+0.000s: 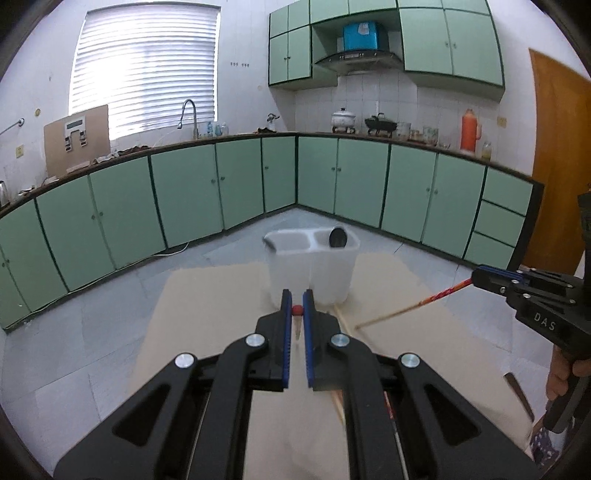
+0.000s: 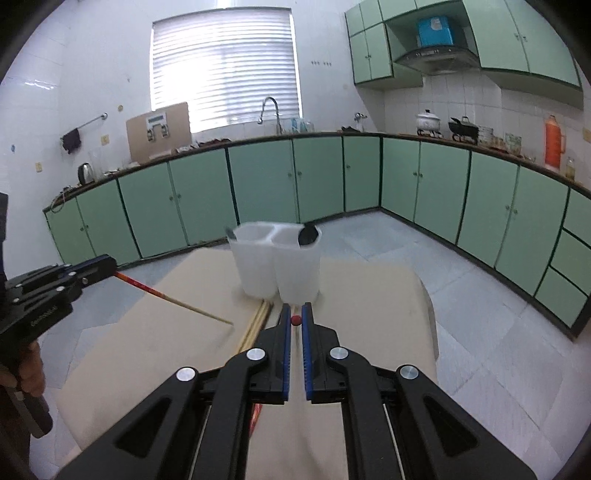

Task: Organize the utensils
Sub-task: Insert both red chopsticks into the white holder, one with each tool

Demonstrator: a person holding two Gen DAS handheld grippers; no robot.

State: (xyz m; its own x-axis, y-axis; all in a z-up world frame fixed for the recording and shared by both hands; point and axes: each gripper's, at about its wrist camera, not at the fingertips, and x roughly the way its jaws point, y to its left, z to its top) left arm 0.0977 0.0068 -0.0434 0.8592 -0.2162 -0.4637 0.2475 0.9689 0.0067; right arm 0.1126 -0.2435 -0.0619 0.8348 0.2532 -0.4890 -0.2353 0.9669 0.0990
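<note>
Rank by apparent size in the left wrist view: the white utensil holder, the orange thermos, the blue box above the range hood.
1. White utensil holder, largest, though nearest the camera.
2. Blue box.
3. Orange thermos, narrower than the box; these two look close.

A beige tabletop (image 2: 369,295) is carrying a white two-cup holder (image 2: 277,262) and loose chopsticks (image 2: 255,326) just before it.

Two grippers up, left gripper (image 1: 297,299) and right gripper (image 2: 294,311), one red-tipped chopstick (image 1: 297,311) pinched in each, so two chopsticks aloft; a few more loose chopsticks (image 2: 256,325) lie on the one table (image 2: 147,350); one white holder (image 2: 277,262), two compartments, one dark utensil (image 2: 308,235) inside
</note>
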